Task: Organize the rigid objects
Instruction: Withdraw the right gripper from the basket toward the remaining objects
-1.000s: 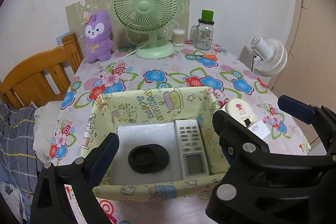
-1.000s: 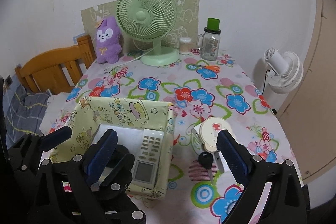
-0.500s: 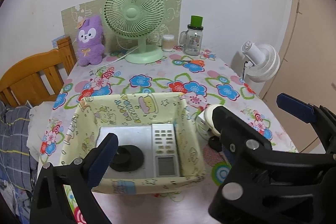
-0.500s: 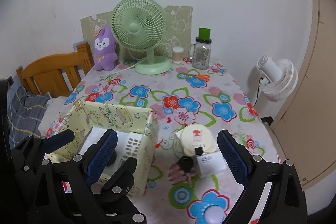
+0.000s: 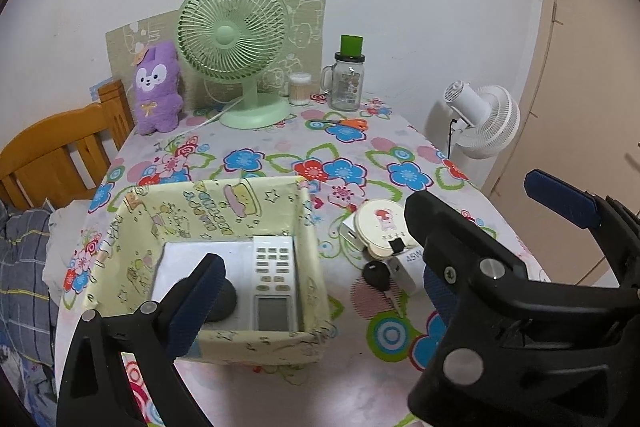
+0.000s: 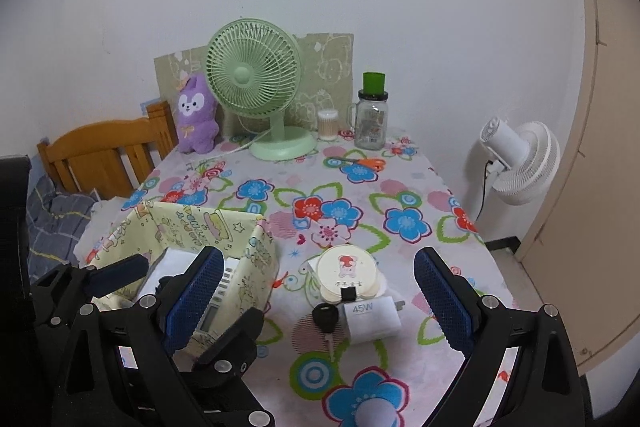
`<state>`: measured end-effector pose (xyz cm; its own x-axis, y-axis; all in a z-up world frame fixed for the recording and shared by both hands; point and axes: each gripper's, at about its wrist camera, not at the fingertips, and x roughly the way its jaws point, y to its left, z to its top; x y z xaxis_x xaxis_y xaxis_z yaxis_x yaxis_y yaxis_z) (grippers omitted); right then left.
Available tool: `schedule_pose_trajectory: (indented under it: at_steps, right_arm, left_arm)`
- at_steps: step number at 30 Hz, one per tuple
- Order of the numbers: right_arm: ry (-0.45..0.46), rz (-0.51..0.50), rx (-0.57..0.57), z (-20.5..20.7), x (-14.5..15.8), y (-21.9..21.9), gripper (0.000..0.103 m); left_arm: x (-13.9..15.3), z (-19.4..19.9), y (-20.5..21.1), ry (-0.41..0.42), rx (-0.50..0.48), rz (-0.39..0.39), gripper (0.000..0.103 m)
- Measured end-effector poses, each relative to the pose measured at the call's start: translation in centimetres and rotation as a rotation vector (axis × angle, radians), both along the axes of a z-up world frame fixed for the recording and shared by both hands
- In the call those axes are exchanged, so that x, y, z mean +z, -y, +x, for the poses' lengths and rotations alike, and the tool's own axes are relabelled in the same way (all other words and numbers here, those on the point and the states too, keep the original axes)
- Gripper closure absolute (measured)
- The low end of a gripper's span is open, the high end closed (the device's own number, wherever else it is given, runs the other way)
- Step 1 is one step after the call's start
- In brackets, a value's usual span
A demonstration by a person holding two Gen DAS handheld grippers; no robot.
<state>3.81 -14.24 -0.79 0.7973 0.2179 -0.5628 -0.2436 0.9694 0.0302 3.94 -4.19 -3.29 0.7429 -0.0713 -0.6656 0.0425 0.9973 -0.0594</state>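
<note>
A pale yellow cartoon-print box (image 5: 240,201) (image 6: 264,259) sits on the flowered table and holds a white remote (image 5: 274,279) and a round black object (image 5: 224,301). To its right lie a round cream case (image 5: 382,229) (image 6: 347,275), a black car key (image 5: 376,275) (image 6: 326,317) and a white 45W charger (image 6: 370,317). My left gripper (image 5: 320,291) is open and empty above the box's near side. My right gripper (image 6: 316,291) is open and empty, with the key and charger between its fingers in view.
At the table's back stand a green desk fan (image 6: 256,79), a purple plush (image 6: 196,119), a glass jar with a green lid (image 6: 372,119), a cotton swab tub (image 6: 327,125) and orange scissors (image 6: 366,163). A wooden chair (image 6: 104,155) is at left, a white fan (image 6: 520,163) at right.
Both grippers have pulled back and risen, so the table looks farther away. The box, remote, case, key and charger lie where they were. Both grippers stay open.
</note>
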Motion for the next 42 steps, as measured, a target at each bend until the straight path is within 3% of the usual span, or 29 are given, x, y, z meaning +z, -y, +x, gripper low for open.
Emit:
schedule_pose_trajectory:
  at_steps: [21,30,42]
  right_arm:
    - [-0.012,-0.038,0.020,-0.4,-3.4,4.8,0.002]
    - [-0.017,-0.020,0.028,-0.5,-5.0,6.2,0.002]
    - [-0.021,-0.034,0.006,-1.3,-6.5,8.0,0.002]
  left_arm:
    - [-3.1,-0.7,4.3,0.001,-0.028,-0.033,0.002]
    - [-3.9,-1.7,5.4,0.069,0.006,0.035,0.002]
    - [-5.4,-2.3,7.3,0.034,-0.043,0.026,0.002]
